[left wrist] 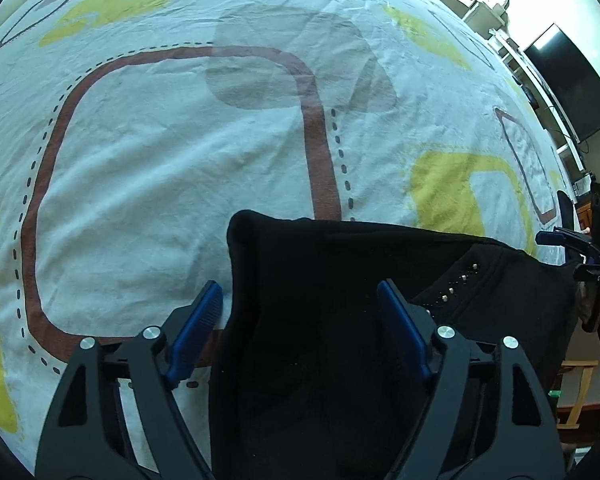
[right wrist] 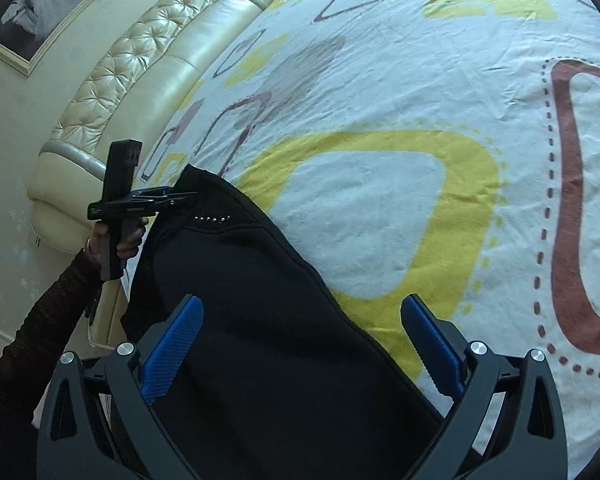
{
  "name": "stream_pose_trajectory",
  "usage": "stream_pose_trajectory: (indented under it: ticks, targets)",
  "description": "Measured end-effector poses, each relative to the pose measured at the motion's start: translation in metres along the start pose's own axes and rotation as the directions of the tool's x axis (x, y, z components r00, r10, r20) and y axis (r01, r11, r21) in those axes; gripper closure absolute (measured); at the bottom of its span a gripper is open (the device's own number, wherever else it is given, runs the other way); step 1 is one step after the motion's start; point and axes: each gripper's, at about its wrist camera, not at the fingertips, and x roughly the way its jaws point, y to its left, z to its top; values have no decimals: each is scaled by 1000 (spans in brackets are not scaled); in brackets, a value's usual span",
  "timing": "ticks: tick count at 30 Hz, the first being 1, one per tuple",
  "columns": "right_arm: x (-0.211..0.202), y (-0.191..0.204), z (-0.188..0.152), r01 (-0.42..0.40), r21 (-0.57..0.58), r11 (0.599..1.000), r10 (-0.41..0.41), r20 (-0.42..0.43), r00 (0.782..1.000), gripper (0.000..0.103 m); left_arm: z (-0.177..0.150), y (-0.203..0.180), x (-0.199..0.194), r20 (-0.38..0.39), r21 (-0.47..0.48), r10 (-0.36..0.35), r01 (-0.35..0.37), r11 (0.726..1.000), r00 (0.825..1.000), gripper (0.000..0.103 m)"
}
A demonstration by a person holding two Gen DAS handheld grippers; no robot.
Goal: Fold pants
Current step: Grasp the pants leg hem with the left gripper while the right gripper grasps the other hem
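Observation:
Black pants with a row of small metal studs lie along the near edge of the bed, also in the right wrist view. My left gripper is open, its blue pads on either side of the pants' left end, just above the cloth. My right gripper is open over the pants' other end. The left gripper also shows in the right wrist view, at the far end of the pants near the studs. The right gripper shows at the right edge of the left wrist view.
A white bedsheet with yellow and brown shapes covers the bed. A cream tufted headboard curves at the left. A dark TV and shelves stand past the bed's far right side.

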Motion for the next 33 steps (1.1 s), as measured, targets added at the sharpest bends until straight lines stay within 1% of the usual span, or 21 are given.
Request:
stream_pose_trajectory:
  ticks: [2,3,4,6,7,8,9,10,11,13,15,16,17,19,21,23,25,27,29,31,33]
  targets:
    - [15,-1,6,-16,1,1000,16,-59,998,5,1,2,1,-3,4,-2,2,1000,1000,24]
    - [21,1,8,-28,1,1000,28,-86,996,5,2,3,1,-6,2,-4,4,1000,1000,28]
    - [25,3,9,-51,-4,999,50,-116,992,5,4,4,0,-5,1,4,-4,1000,1000,32]
    - [32,14,8,-49,-52,997,40,-176,984,6,7,8,-1,-13,-5,23,-23,1000,1000,48]
    - [35,19,6,-35,-74,997,20,-202,979,7,9,11,-1,-19,-15,18,-19,1000,1000,50]
    - [37,21,5,-30,-85,996,10,-219,976,15,10,14,-2,-25,-27,9,-10,1000,1000,53]
    - [39,24,4,-31,-84,996,10,-240,971,31,11,17,-2,-32,-40,5,-6,999,999,59]
    - [42,23,3,-27,-72,997,7,-264,964,67,12,19,-3,-34,-44,5,-7,999,999,62]
    - [43,23,2,-7,-58,998,-9,-274,962,70,12,19,-3,-34,-40,2,-4,999,999,68]
    - [42,25,1,18,-67,998,-36,-273,961,70,13,17,-3,-39,-39,-9,7,999,999,75]
    - [37,29,1,52,-83,995,-71,-250,966,73,14,15,-4,-38,-44,-25,23,999,999,91]
    - [35,32,1,69,-92,993,-89,-232,969,77,14,13,-5,-31,-48,-29,28,998,999,94]
    - [32,36,1,88,-105,991,-108,-210,972,81,13,10,-7,-22,-42,-27,26,999,999,95]
    - [19,47,-4,127,-137,982,-147,-146,978,85,9,4,-14,16,-11,-17,17,1000,1000,96]
    - [3,65,-12,157,-173,972,-171,-68,983,87,2,2,-29,81,3,-63,63,998,995,96]
    - [-13,89,-24,228,-247,942,-231,17,973,88,-7,2,-50,151,17,-121,119,993,981,96]
    - [-27,109,-41,244,-269,932,-231,80,970,88,-21,4,-72,208,25,-179,178,984,962,96]
    - [-32,134,-62,300,-332,894,-270,134,953,88,-38,4,-93,249,42,-227,224,974,941,96]
    - [-33,157,-89,343,-398,851,-301,165,939,88,-61,3,-113,280,66,-256,247,967,925,96]
    - [-29,171,-113,357,-431,829,-315,167,934,88,-88,1,-128,287,91,-287,272,958,914,96]
    - [-18,182,-137,385,-477,790,-348,168,922,88,-117,-2,-137,288,106,-284,264,959,915,95]
